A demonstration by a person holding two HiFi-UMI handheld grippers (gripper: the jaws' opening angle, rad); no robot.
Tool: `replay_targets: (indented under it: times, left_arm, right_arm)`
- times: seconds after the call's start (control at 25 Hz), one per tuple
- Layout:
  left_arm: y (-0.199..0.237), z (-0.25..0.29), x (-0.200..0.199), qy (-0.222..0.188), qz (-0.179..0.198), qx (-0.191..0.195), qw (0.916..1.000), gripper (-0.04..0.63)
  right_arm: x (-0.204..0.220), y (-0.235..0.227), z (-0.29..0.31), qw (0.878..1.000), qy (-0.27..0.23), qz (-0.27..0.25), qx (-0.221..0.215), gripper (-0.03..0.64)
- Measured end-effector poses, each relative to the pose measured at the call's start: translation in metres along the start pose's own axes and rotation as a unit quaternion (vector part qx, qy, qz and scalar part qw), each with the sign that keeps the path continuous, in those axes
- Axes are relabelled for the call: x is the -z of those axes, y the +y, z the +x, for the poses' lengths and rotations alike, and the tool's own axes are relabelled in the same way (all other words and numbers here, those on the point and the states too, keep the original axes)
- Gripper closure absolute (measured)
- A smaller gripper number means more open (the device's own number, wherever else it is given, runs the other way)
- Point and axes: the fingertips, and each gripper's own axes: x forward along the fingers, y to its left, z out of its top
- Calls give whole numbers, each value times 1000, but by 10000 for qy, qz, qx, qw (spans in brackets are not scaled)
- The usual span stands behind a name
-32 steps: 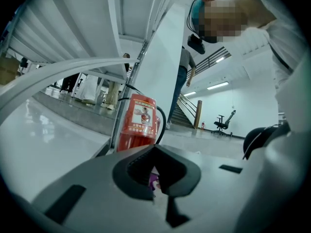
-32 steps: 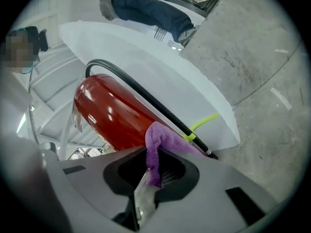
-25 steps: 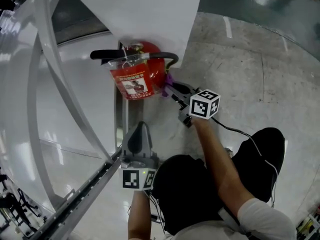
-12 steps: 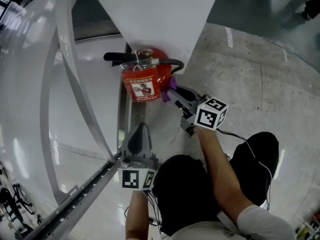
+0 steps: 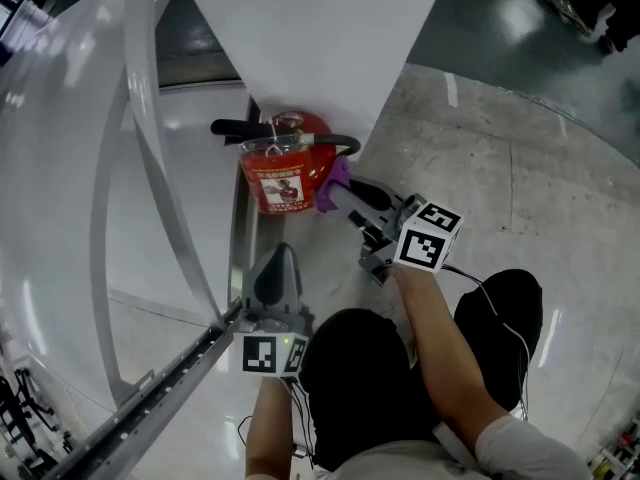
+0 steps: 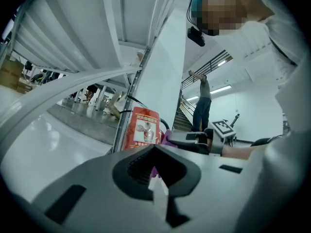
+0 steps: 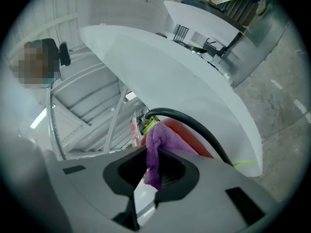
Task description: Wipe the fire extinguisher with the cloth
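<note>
Bright, even indoor light; soft glare patches sheen the glossy white floor [image 5: 60, 268], and shadows are faint. The fire extinguisher [image 5: 285, 173] reads sharp in the head view. Both gripper views bend fisheye, corners vignetted black, near jaws blurred.

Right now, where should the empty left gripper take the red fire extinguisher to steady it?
Probably the black lever handle atop the red fire extinguisher: it juts sideways, bare and narrow. Come from the left; the right gripper holds the purple cloth at its other side.
</note>
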Motion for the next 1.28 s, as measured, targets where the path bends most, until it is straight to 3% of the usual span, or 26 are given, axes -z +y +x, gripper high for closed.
replay_targets:
  times: [0.24,0.44,0.72,0.88,1.08,1.16,1.28]
  left_arm:
    - [-1,4,-3,14,-12,-84,10000,591]
    - [-1,8,-2,58,21,-132,9999,591]
    - [-1,12,-5,50,45,-220,9997,591]
    - [0,11,-3,72,58,-252,9996,591]
    - [0,9,-1,108,60,-295,9995,591]
    - [1,8,-2,113,83,-308,9994,591]
    - [3,7,-3,131,99,-352,9992,591]
  right_arm:
    - [-10,14,1,9997,72,-213,-108,560]
    - [-7,29,7,9865,633,-1513,27,560]
    - [12,42,14,9416,1578,-2974,-18,560]
    - [29,40,14,9154,2109,-3427,-109,560]
    - [63,40,15,8744,2806,-3948,-297,560]
    - [71,42,13,8729,2914,-3891,-421,560]
    - [70,43,6,8890,2775,-3610,-482,558]
